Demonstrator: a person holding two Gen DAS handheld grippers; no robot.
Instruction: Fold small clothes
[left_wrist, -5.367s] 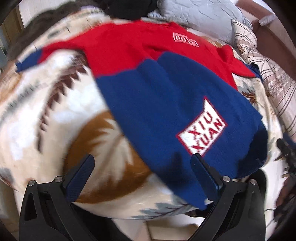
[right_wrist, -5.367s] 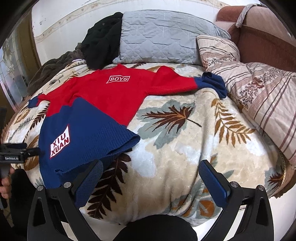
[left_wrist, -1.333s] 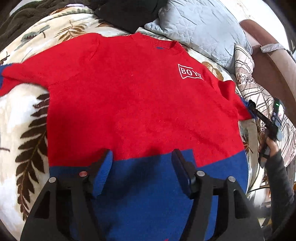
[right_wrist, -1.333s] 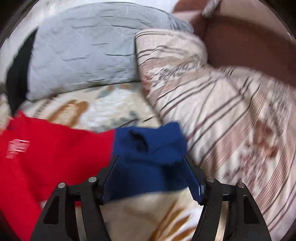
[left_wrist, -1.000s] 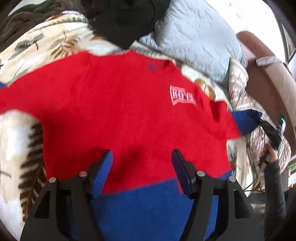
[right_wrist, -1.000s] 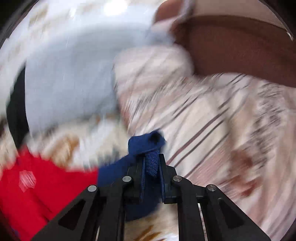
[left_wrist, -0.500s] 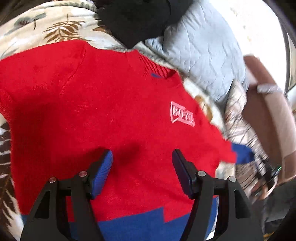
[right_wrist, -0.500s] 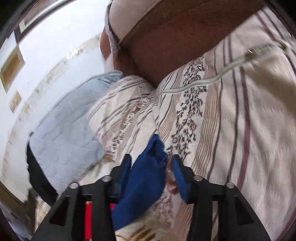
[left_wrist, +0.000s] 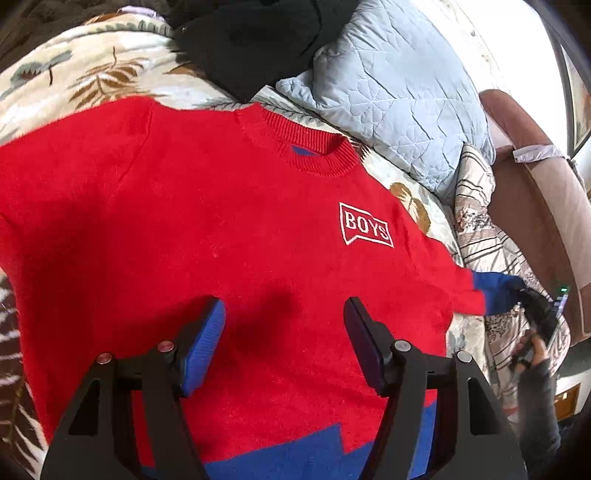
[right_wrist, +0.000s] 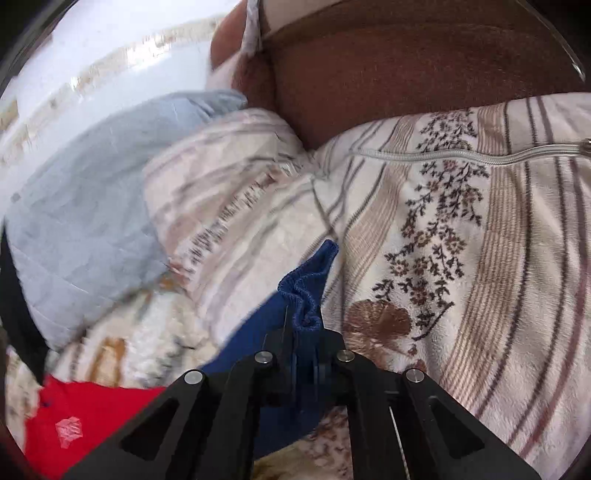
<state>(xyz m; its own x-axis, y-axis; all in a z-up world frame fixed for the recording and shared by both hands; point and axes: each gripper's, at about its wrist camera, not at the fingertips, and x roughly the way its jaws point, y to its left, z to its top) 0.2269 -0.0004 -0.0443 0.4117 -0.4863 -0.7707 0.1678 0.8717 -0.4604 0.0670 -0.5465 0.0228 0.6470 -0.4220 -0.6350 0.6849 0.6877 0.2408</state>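
The red-and-blue sweater (left_wrist: 229, 229) lies flat, chest up, on the leaf-print blanket (left_wrist: 92, 70), collar toward twelve o'clock. At three o'clock its blue cuff (right_wrist: 306, 295) is pinched in the right gripper (right_wrist: 304, 354), whose jaws have just snapped closed on it. I'd carry that sleeve across the chest without letting it twist. The left gripper (left_wrist: 284, 343) hovers mid-chest, jaws wide, empty.

Your left gripper (left_wrist: 284, 339) has a black frame, blue pads, red and silver screws. Your right gripper (right_wrist: 304, 350) is black with silver screws. Your sleeve (left_wrist: 539, 413) is dark grey.
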